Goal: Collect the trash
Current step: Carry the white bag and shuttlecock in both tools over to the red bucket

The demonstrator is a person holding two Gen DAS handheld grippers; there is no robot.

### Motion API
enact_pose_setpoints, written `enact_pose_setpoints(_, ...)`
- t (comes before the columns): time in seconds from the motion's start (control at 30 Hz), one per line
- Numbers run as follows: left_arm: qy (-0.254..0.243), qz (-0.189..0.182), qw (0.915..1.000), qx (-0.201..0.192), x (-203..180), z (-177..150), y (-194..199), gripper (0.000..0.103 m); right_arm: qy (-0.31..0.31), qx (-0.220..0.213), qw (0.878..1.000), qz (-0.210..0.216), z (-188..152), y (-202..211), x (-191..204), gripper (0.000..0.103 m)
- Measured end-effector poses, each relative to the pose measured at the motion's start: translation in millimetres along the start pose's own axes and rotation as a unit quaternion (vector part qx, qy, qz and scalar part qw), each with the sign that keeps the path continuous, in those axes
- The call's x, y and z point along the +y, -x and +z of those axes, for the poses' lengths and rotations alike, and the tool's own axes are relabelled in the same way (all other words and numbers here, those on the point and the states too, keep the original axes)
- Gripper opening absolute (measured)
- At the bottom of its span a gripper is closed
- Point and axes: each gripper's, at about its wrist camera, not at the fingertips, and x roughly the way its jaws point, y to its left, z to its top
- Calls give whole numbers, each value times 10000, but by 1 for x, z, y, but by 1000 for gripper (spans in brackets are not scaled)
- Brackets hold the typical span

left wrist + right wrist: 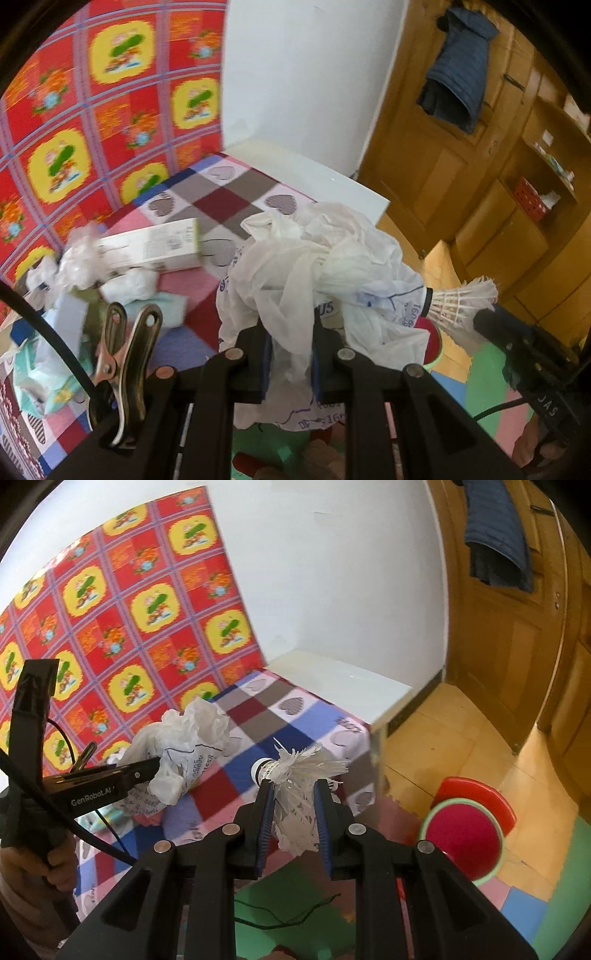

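- Left gripper raised above table edge, jaws pinched on crumpled white plastic bag; bag bulges up and over the fingers, printed paper scrap tangled in it.
- Seen from right wrist view: left gripper body comes in from left, held by a hand low at frame edge, bag hanging off its tip over the cloth.
- Right gripper level beside it, jaws clamped on frayed white feathers of shuttlecock; cork end points away toward table.
- In left view, shuttlecock sticks out just right of bag, touching or nearly touching it; cannot tell which.
- Leftover trash on table far left: white carton box lying flat, crumpled tissue wads, pale green wrappers, all blurred.
- Metal spring clip on left gripper frame, black cable beside it.
- Table under checkered heart-pattern cloth in red, blue, pink, brown.
- Red-yellow floral sheet on wall behind table; white wall to its right.
- White low cabinet top just beyond table.
- Red stool on floor right, below table edge.
- Wooden door far right, dark blue jacket hanging on it; wooden shelves with small items beside.
- Yellow floor, coloured foam mats under grippers.
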Motion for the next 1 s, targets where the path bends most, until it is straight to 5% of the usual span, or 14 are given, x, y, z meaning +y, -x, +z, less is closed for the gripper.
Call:
enact_pose_setpoints(0.5, -737, -388, 9958, 386, -91, -1, -61, 17, -531, 178, 9963, -653, -19, -4, -93, 23)
enact_pose_setpoints(1.0, -1380, -986, 9801, 1036, -183, -25, -151, 17, -951, 695, 9850, -1261, -54, -32, -184, 23)
